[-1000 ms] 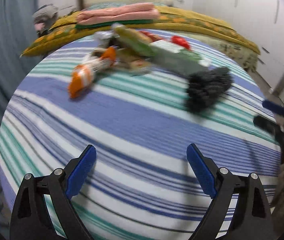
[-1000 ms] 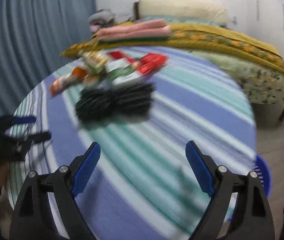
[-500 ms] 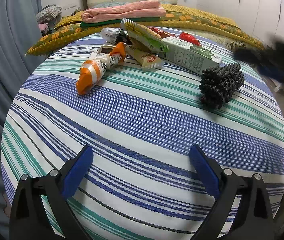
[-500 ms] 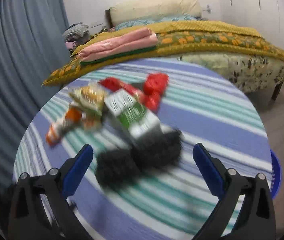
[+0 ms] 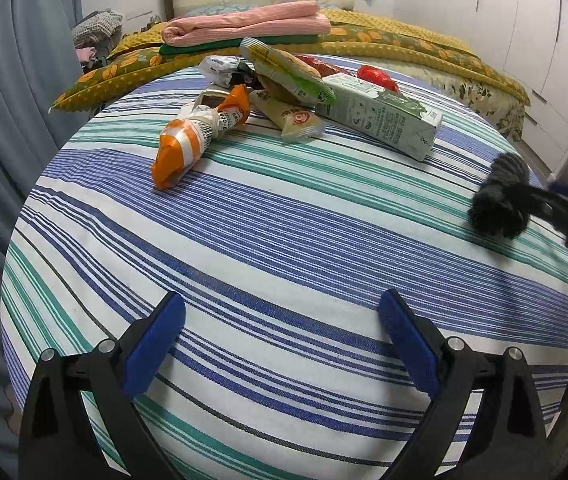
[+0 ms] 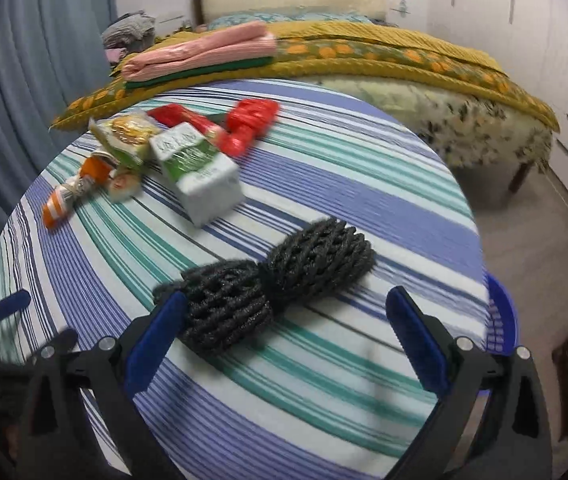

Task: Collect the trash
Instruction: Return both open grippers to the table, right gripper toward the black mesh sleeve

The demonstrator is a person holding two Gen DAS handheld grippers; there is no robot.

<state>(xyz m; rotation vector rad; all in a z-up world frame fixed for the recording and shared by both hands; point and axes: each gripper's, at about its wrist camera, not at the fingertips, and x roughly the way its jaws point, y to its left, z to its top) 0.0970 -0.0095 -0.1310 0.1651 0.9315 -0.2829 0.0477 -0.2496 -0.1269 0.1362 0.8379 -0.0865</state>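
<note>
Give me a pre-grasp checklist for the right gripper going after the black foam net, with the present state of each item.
1. Right gripper open: ok, jaws spread wide.
2. Black foam net between the jaws: not ok, it lies ahead, toward the left finger.
3. Net clear of other trash: ok, the milk carton lies apart from it.
4. Left gripper out of the way: ok, open and empty over the striped tablecloth.
5. Blue basket reachable: cannot tell, only its rim shows past the table edge.
</note>
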